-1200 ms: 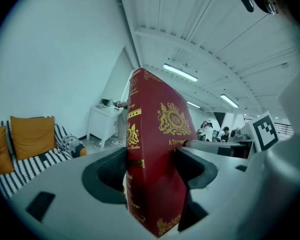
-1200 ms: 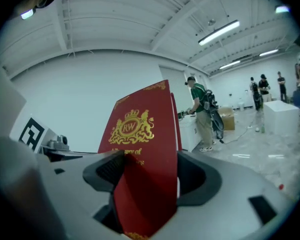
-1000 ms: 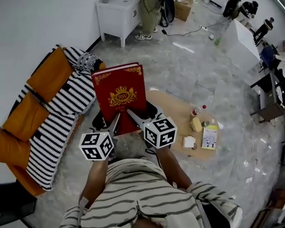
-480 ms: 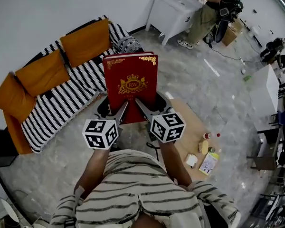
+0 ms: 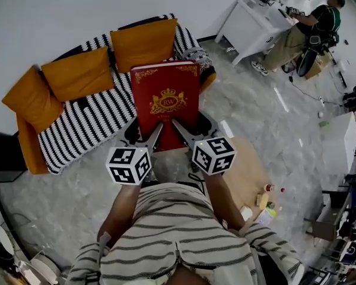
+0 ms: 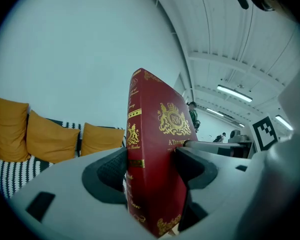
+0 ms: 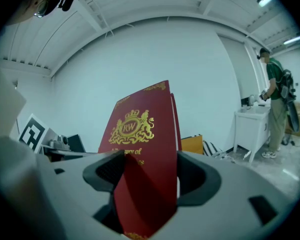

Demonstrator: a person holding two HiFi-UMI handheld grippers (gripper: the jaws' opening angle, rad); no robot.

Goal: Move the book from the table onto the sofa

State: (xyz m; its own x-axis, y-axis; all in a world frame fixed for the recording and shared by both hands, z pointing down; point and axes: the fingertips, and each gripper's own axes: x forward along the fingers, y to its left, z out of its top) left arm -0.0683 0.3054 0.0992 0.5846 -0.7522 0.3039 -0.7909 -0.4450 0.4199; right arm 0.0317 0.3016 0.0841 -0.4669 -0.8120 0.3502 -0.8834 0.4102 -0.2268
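The sofa (image 5: 89,120) had swung ahead of the grippers. Both the left gripper (image 5: 152,140) and right gripper (image 5: 180,134) clamped the lower edge of the upright book (image 5: 166,100); edge-only grips might let it tip.

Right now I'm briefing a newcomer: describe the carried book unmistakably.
Find the black-and-white striped sofa with orange cushions against the white wall. Before it, the left gripper and right gripper hold a dark red hardcover book. Only it bears a gold crest.

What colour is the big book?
The book is dark red with gold decoration, clearest in the head view.
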